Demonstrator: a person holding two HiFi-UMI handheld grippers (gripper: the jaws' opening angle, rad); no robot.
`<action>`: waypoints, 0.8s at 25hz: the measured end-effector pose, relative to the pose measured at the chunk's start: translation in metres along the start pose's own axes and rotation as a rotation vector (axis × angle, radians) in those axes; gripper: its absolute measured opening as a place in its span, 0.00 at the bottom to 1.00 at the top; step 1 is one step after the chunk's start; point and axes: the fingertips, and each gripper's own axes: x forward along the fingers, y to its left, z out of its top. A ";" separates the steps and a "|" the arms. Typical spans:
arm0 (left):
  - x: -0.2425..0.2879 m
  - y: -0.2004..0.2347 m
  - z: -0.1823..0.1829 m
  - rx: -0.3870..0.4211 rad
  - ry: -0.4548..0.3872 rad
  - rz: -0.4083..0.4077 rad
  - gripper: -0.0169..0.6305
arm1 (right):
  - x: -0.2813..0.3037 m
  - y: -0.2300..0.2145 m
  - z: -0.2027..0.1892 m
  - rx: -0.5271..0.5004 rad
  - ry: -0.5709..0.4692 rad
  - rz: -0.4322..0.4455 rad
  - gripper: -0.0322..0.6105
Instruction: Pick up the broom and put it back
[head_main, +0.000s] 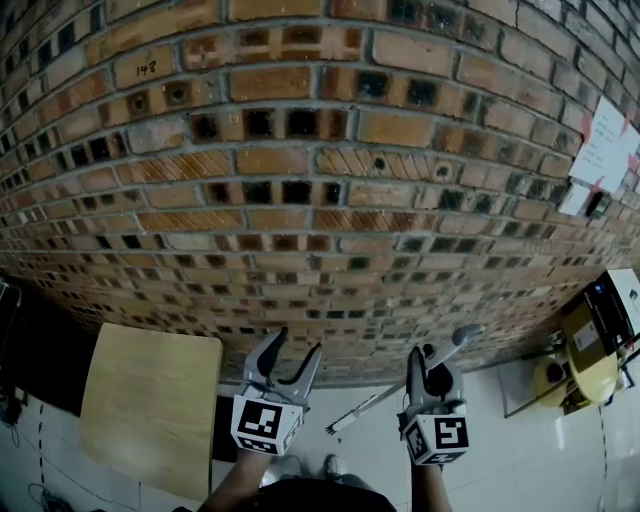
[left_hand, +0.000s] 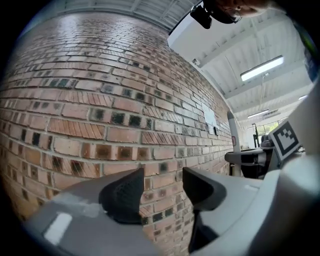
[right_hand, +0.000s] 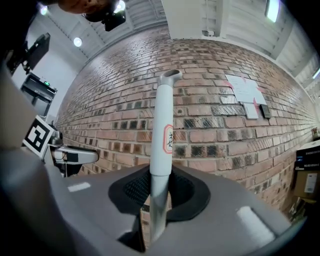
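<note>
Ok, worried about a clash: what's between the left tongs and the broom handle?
Nothing: in the head view only bare floor and wall show between the open left tongs and the broom handle in the right tongs.

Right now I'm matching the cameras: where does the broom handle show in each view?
Head view: broom handle, slanting, lower right of centre.
Left gripper view: upright, right of centre.
Right gripper view: dead centre, clamped between the jaws.
Shared landmark: the brick wall.
</note>
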 end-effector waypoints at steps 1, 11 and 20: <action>0.005 -0.008 -0.001 0.001 0.004 -0.021 0.40 | -0.004 -0.007 -0.001 -0.003 0.003 -0.011 0.16; 0.050 -0.083 -0.022 0.062 0.055 -0.215 0.40 | -0.045 -0.075 -0.023 -0.054 0.061 -0.086 0.16; 0.082 -0.137 -0.062 0.052 0.135 -0.348 0.40 | -0.078 -0.121 -0.108 -0.068 0.228 -0.123 0.16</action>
